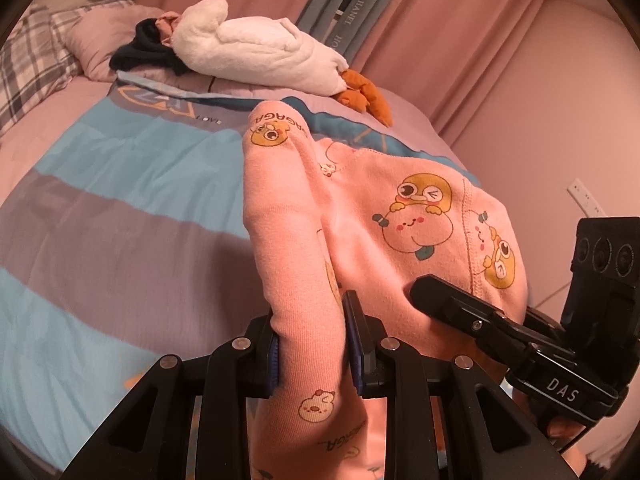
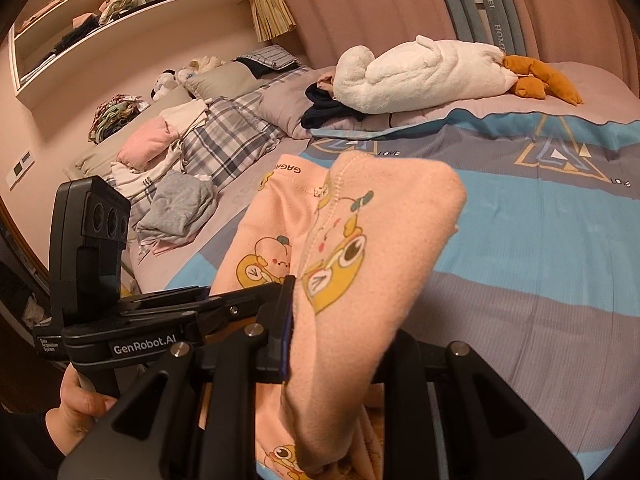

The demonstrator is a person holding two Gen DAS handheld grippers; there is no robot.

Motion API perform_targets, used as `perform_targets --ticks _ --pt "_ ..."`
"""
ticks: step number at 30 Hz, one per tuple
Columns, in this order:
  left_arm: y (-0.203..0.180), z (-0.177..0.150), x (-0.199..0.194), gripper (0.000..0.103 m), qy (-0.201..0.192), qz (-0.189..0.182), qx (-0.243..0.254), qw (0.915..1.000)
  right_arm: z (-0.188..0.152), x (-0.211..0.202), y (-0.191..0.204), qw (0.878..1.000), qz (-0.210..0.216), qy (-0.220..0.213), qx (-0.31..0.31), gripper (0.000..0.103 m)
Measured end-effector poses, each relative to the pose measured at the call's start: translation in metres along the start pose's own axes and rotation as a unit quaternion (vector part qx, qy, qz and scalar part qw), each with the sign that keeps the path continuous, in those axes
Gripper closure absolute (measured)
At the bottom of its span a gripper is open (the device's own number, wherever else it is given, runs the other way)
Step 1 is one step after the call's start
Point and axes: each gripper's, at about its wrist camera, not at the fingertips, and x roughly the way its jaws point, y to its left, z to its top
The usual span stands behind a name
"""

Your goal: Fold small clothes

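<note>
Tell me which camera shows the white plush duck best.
The right wrist view: the white plush duck lies whole, body and orange feet, unobstructed on the bed. The left wrist view shows the duck too, also whole, only farther off.

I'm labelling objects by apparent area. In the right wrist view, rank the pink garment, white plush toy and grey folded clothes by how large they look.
1. pink garment, though nearness to the camera inflates it
2. white plush toy
3. grey folded clothes
</note>
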Motion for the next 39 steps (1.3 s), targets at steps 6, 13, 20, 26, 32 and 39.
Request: perform_targets --ticks 6,13,20,26,32,39 --pt "0.003 0.012 0.017 0.078 0.008 0.008 0.008 0.9999 0.011 0.016 -0.014 1.000 -0.002 0.000 0.008 0.081" --pt "0.011 0.026 0.036 0.078 0.014 0.014 0.008 0.9998 0.024 0.036 -0.029 1.000 -0.007 0.005 0.012 0.081" --pt "0.019 0.039 0.050 0.078 0.015 0.020 0.009 0.9996 0.039 0.057 -0.039 1.000 -0.011 0.008 0.012 0.081" --pt "0.027 0.052 0.060 0.078 0.015 0.022 0.008 0.9996 0.051 0.073 -0.044 1.000 -0.013 0.008 0.010 0.081" --pt "0.035 0.065 0.068 0.078 0.014 0.023 0.007 0.9996 0.060 0.084 -0.049 1.000 -0.012 0.006 0.011 0.081" --pt "0.043 0.075 0.082 0.078 0.020 0.026 0.009 0.9994 0.070 0.099 -0.055 1.000 -0.016 0.012 0.010 0.081"
